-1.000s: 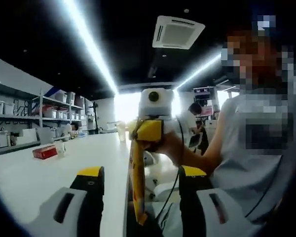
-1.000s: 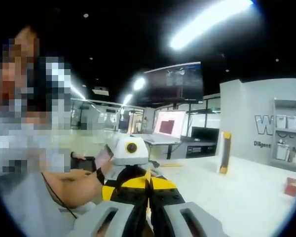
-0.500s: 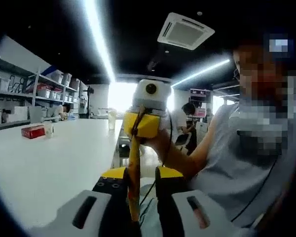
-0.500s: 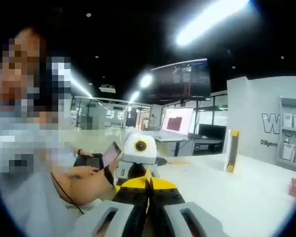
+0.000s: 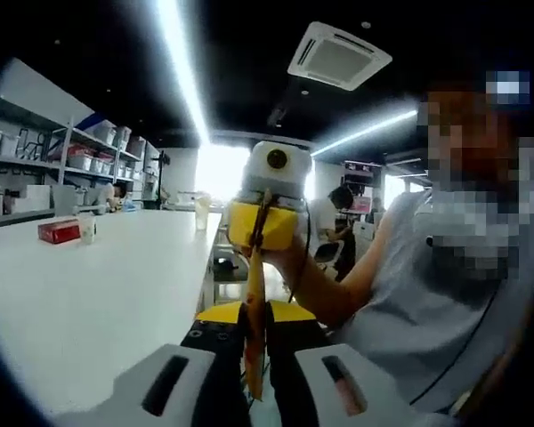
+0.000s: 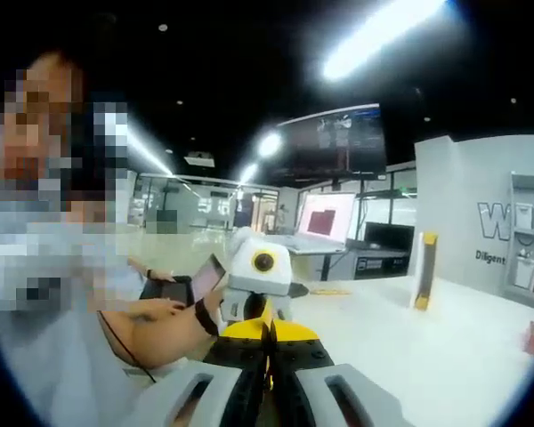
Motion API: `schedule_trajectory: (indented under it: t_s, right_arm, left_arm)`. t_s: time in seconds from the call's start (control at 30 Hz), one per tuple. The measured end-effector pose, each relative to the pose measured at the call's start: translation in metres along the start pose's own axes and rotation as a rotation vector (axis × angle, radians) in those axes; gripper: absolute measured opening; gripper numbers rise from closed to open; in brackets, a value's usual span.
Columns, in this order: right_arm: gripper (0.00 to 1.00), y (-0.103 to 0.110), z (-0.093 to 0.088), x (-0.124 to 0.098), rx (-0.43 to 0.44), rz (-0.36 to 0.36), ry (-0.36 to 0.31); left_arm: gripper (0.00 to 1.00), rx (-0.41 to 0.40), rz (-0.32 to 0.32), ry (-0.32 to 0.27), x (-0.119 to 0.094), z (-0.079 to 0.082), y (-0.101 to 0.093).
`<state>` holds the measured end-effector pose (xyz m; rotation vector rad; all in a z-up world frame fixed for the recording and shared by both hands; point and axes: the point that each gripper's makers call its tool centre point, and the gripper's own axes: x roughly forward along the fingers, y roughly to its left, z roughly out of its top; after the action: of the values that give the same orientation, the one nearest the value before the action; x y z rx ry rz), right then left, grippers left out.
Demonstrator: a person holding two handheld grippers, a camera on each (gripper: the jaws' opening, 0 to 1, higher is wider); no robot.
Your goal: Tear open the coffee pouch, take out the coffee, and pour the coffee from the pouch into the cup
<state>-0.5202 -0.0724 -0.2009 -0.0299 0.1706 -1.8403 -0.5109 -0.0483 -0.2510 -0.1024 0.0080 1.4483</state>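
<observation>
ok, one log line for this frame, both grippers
left hand-held gripper: shut on coffee pouch | right hand-held gripper: shut on coffee pouch | pouch: untorn | cup: on table

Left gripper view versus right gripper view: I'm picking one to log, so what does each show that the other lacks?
Left gripper view alone: a red box and a small cup on the white table, with shelving behind. Right gripper view alone: a big dark screen and an upright yellow post. Both: the yellow coffee pouch, edge-on, pinched by both grippers.

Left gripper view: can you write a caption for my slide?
Both grippers pinch a yellow coffee pouch edge-on above a white table.
</observation>
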Motion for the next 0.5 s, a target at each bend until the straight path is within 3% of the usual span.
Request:
schedule_trajectory:
  t_s: [0.07,0.3,0.4,0.5]
  right_arm:
    - [0.01,0.001,0.0,0.001,-0.001,0.002,0.001]
    - [0.01,0.002,0.0,0.001,-0.001,0.003,-0.002]
    - [0.01,0.003,0.007,-0.002,0.011,0.008,-0.035]
    - [0.02,0.004,0.021,-0.006,0.037,0.022,-0.124]
  left_arm:
    - [0.12,0.029,0.004,-0.011,0.001,0.002,0.001]
    - [0.11,0.004,0.005,0.007,0.002,0.0,0.0]
    - [0.11,0.059,0.016,-0.013,0.001,0.008,-0.003]
    - [0.1,0.103,0.035,-0.057,-0.001,0.02,-0.004]
